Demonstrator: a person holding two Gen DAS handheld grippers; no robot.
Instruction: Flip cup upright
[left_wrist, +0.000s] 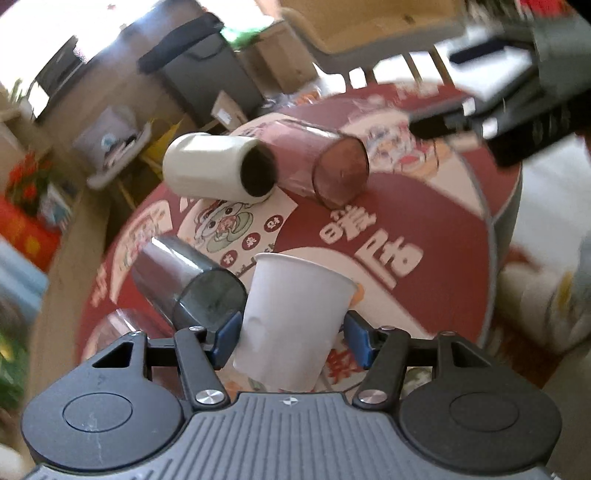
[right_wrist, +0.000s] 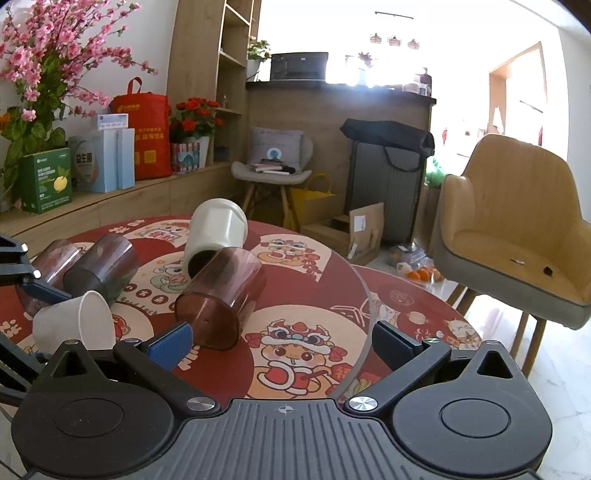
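A white paper cup sits tilted between the blue pads of my left gripper, which is shut on it; its wide rim points away from the camera. It also shows at the left of the right wrist view, held above the table. My right gripper is open and empty over the round red table. Lying on their sides are a cream mug, a brown clear tumbler and a dark grey tumbler.
Another brownish tumbler lies at the table's left. A tan armchair stands right of the table, a grey chair and dark suitcase behind it. The right gripper shows top right in the left wrist view.
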